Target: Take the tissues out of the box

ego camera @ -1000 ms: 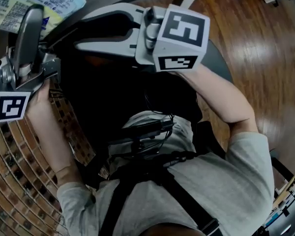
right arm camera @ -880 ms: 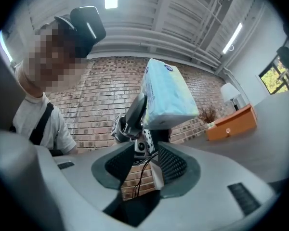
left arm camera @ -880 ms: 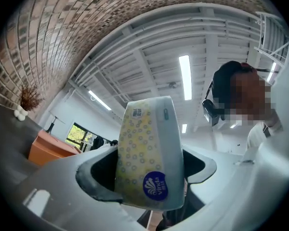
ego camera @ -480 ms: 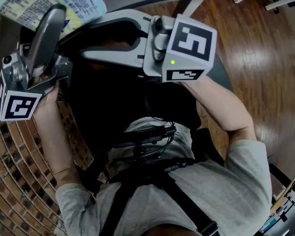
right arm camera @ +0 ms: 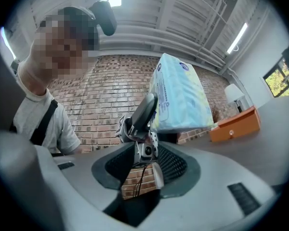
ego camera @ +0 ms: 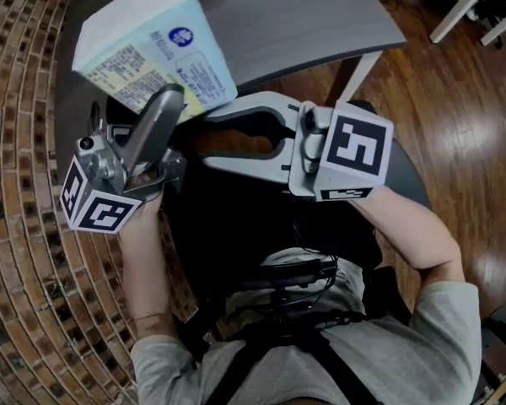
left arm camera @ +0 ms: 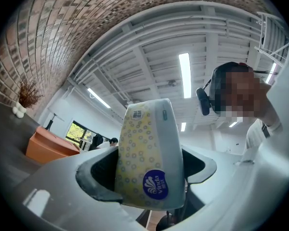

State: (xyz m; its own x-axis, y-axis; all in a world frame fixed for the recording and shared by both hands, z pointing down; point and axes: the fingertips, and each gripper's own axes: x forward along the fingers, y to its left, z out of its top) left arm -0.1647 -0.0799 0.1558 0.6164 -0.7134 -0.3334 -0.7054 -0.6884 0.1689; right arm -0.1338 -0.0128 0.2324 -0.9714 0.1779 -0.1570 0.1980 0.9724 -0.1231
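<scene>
Got the pale blue-and-yellow soft plastic tissue pack clamped in my left gripper, poking out past its tips, up off the dark grey counter. My right gripper is wide open and empty, just beside it. No tissue pulled out that I can see, so basically everything's left.

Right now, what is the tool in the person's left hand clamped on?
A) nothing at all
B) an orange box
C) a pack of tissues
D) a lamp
C: the left gripper view shows the tissue pack wedged between the jaws of the left gripper, with both pads pressing its sides.
</scene>
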